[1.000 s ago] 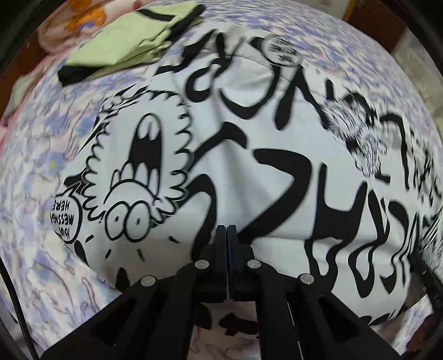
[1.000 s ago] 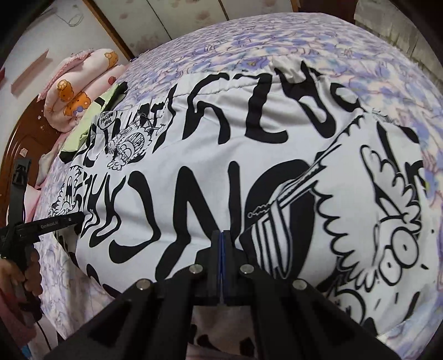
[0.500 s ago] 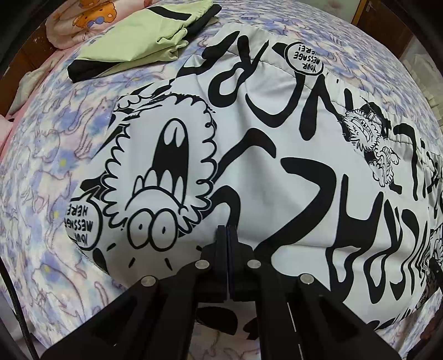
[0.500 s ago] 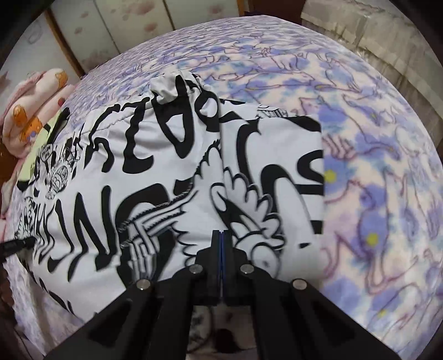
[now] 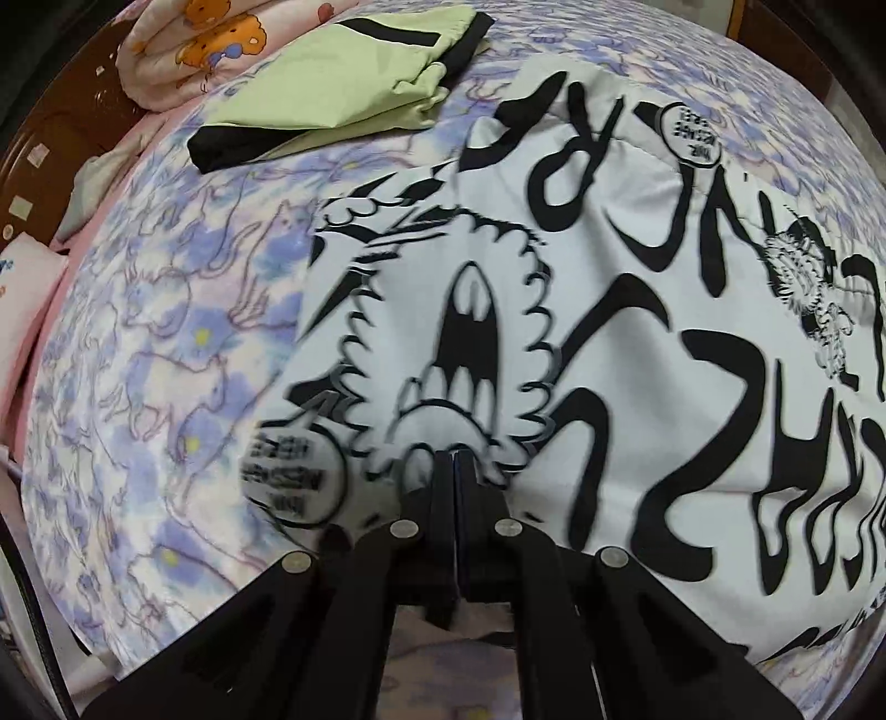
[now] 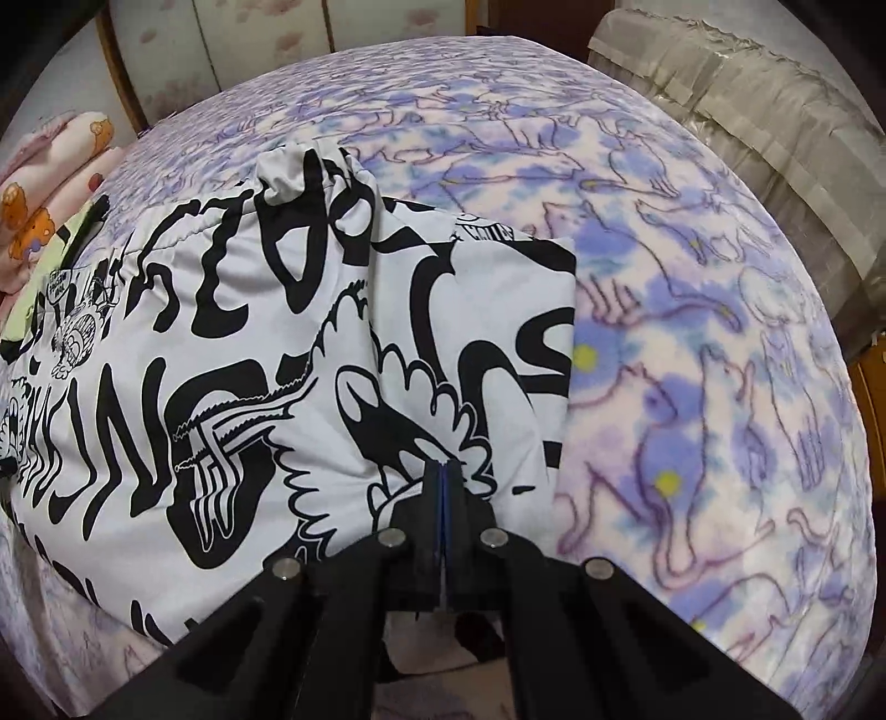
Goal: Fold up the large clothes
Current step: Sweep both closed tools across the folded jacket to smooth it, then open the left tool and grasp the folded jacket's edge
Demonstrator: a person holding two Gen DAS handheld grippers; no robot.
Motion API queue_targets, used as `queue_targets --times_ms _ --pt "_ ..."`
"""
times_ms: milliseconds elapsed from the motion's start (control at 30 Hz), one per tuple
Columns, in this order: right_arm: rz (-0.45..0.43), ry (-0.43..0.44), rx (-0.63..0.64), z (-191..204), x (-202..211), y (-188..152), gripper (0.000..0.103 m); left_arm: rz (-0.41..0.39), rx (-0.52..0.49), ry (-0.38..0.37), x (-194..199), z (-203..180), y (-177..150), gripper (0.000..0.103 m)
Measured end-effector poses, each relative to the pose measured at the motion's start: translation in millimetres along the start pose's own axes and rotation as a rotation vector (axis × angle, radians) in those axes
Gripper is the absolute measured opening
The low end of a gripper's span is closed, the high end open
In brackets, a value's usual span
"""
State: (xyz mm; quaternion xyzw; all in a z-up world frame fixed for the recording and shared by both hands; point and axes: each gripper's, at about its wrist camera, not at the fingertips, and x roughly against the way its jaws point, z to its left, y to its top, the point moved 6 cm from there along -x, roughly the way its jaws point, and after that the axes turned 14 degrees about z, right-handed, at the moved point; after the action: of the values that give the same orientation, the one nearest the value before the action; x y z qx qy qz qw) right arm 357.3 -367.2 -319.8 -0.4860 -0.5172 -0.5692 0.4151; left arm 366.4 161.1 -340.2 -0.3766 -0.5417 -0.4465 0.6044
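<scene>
Bed (image 6: 692,360) covered with a purple-and-pink cat-print blanket, wardrobe doors along the top of the right wrist view, a rolled pink bear-print quilt (image 5: 188,50) at upper left of the left wrist view. The large white garment with black cartoon lettering (image 5: 637,332) lies spread across the bed, filling centre and right of the left view and the left half of the right view. Left gripper (image 5: 453,471), low centre of frame: jaws closed, pinching the near edge of the garment by the toothed-mouth figure. Right gripper (image 6: 444,476), low centre: jaws closed too, the cloth rising in a peak to the tips, so it grips the fabric. In the right view one side already looks turned inward, its straight folded edge running down the middle of the frame against bare blanket; a gathered hem bunches at upper centre. A light green garment with black trim (image 5: 343,88), folded, sits at top of the left view, apart from the white one. Judgement: first side fold roughly made, remaining folds and squaring-up yet to do.
</scene>
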Motion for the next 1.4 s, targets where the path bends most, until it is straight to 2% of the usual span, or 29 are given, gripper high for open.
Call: queue_targets --times_ms 33,200,367,467,567,700,900,1000,1067,1200,1400 --pt "0.001 -0.01 -0.002 0 1 0 0.0 -0.006 -0.007 0.014 1 4 1 0.001" --pt "-0.011 -0.084 -0.019 -5 11 -5 0.0 -0.004 0.003 -0.017 -2 11 0 0.001" --pt "-0.015 -0.178 -0.022 -8 24 -6 0.0 -0.004 -0.016 -0.001 -3 19 4 0.001" --pt "-0.012 -0.188 -0.043 -14 31 -8 0.0 -0.013 -0.04 0.013 -1 28 4 0.001" --pt "-0.024 -0.186 -0.06 -17 41 -11 0.0 -0.01 -0.042 -0.014 1 37 3 0.001" --pt "-0.03 -0.182 -0.079 -10 56 -13 0.0 -0.017 -0.026 0.037 10 51 4 0.001" --pt "-0.051 -0.107 -0.066 35 92 -5 0.0 -0.005 0.028 0.016 32 78 6 0.002" --pt "-0.039 -0.033 -0.077 64 107 4 0.0 -0.003 0.051 -0.073 47 86 2 0.005" --pt "-0.016 0.021 -0.091 83 111 9 0.0 0.019 0.08 -0.146 53 90 -7 0.011" --pt "0.04 0.216 -0.125 129 107 19 0.0 0.057 0.13 -0.268 52 92 -27 0.012" --pt "0.115 0.302 -0.124 193 77 25 0.0 0.149 0.161 -0.375 26 95 -52 0.013"
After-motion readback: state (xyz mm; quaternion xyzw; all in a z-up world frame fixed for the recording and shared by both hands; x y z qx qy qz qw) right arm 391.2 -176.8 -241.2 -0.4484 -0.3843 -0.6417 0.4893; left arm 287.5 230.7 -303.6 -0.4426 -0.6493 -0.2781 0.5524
